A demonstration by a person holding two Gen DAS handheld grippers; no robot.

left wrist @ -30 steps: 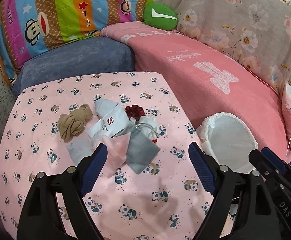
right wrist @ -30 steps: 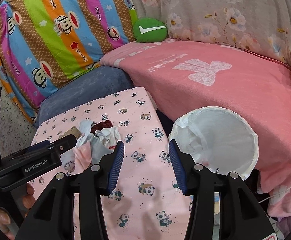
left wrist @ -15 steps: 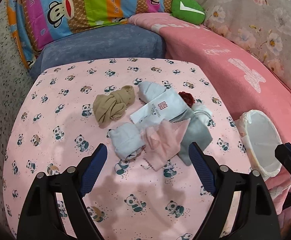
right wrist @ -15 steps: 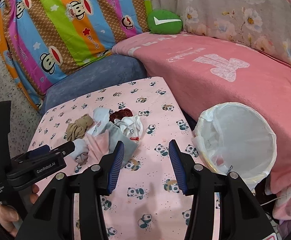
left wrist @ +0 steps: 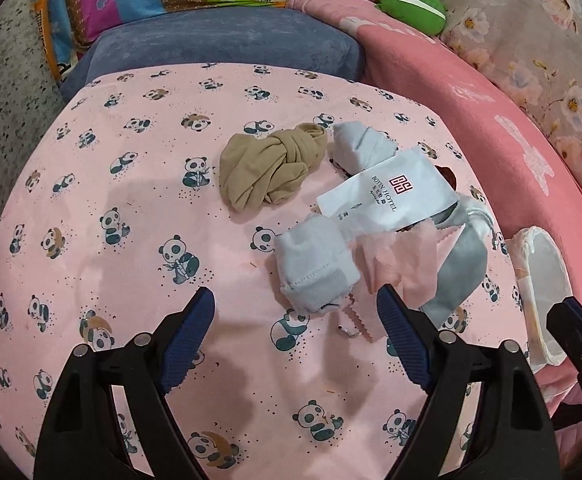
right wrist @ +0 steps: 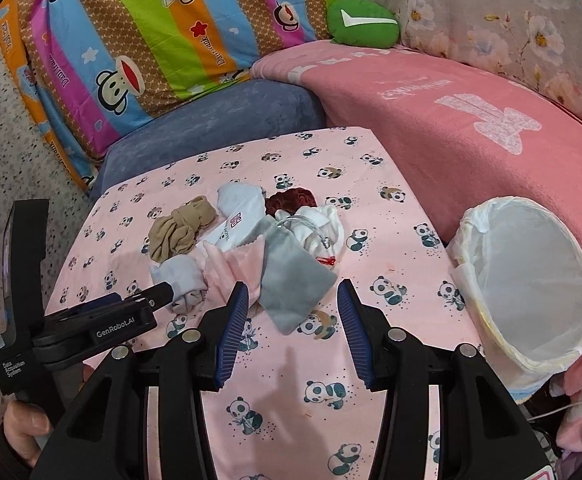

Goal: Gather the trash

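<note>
The left gripper [left wrist: 293, 314], jaws apart and empty, hangs just short of the pale grey sock [left wrist: 315, 266] at the near edge of the trash pile on the panda-print counter [left wrist: 111, 208]. The right gripper [right wrist: 293, 312], also apart, faces the grey pouch [right wrist: 295, 276]. This looks like the approach step: next, lower, clamp, carry to the lined bin [right wrist: 527, 280] at right.

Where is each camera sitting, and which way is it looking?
Left wrist: rides on the left gripper, looking down at the rag pile, nearest the pale blue sock; its own open blue-padded fingers show, plus an edge of the right gripper.
Right wrist: rides on the right gripper, facing the grey pouch and sofa; its own open fingers show, plus the left gripper.
Both share: panda cloth, tan sock, white-lined bin.
</note>
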